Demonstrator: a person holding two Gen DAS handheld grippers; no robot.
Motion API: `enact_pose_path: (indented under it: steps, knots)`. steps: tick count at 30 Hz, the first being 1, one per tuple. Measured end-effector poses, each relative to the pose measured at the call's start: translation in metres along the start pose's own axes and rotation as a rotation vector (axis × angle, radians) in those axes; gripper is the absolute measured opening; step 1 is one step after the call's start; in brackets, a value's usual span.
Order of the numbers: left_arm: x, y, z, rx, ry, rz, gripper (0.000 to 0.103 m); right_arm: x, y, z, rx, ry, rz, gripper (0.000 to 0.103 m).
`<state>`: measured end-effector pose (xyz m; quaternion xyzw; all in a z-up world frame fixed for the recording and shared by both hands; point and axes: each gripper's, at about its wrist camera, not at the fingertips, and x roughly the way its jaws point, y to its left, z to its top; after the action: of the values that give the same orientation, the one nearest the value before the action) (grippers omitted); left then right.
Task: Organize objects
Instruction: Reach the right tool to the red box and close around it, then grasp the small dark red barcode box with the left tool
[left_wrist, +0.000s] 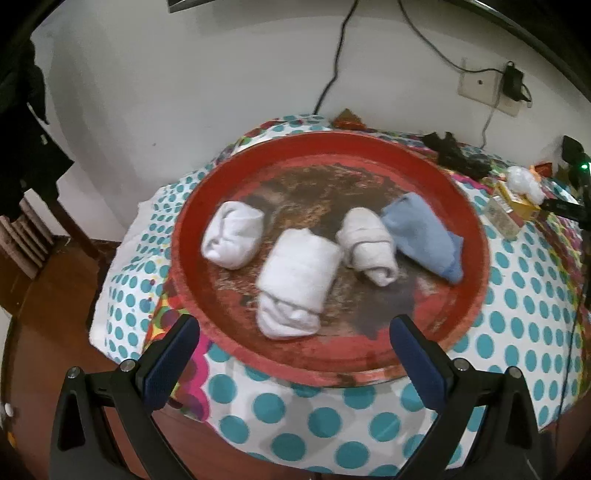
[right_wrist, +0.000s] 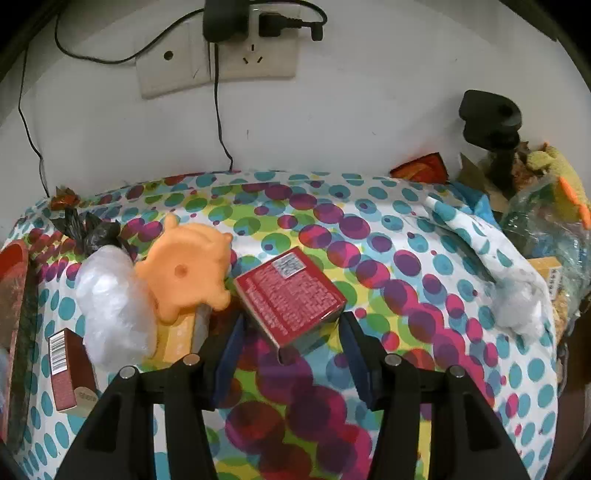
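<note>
Step, as judged: pick approach on red box (right_wrist: 291, 295).
Right tool (right_wrist: 291, 332) open, empty, jaws straddling box near corner, pads clear.
Left tool (left_wrist: 295, 332) open, empty, near red tray (left_wrist: 192, 206) rim; four rolled cloths inside.
Next: advance, square jaws to box sides, close.

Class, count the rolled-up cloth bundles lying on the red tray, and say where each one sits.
4, all on the red tray: white bundle at left, large white bundle in the middle, greyish-white bundle right of it, blue bundle far right.
</note>
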<state>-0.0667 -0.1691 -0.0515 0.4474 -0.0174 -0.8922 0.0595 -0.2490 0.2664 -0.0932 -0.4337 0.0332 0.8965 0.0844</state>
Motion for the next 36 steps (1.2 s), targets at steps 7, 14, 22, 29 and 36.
enact_pose_path:
  steps: [7,14,22,29,36]
  knots:
    - [-0.005,-0.026,0.012,0.03,-0.003,-0.04,0.103,-0.002,-0.011,0.002,-0.072,-0.021,0.063,0.054]
    - [-0.01,-0.066,0.028,0.086,0.003,-0.097,0.103,-0.001,-0.021,0.008,-0.217,-0.026,0.129,0.064]
    - [-0.007,-0.131,0.046,0.192,0.018,-0.109,0.103,0.009,-0.018,0.004,-0.237,-0.02,0.163,0.051]
    - [0.006,-0.201,0.056,0.279,0.035,-0.131,0.103,-0.006,-0.03,-0.014,-0.172,-0.026,0.093,0.05]
    - [0.033,-0.257,0.071,0.285,0.078,-0.151,0.103,-0.038,-0.04,-0.055,-0.14,-0.039,0.047,0.05]
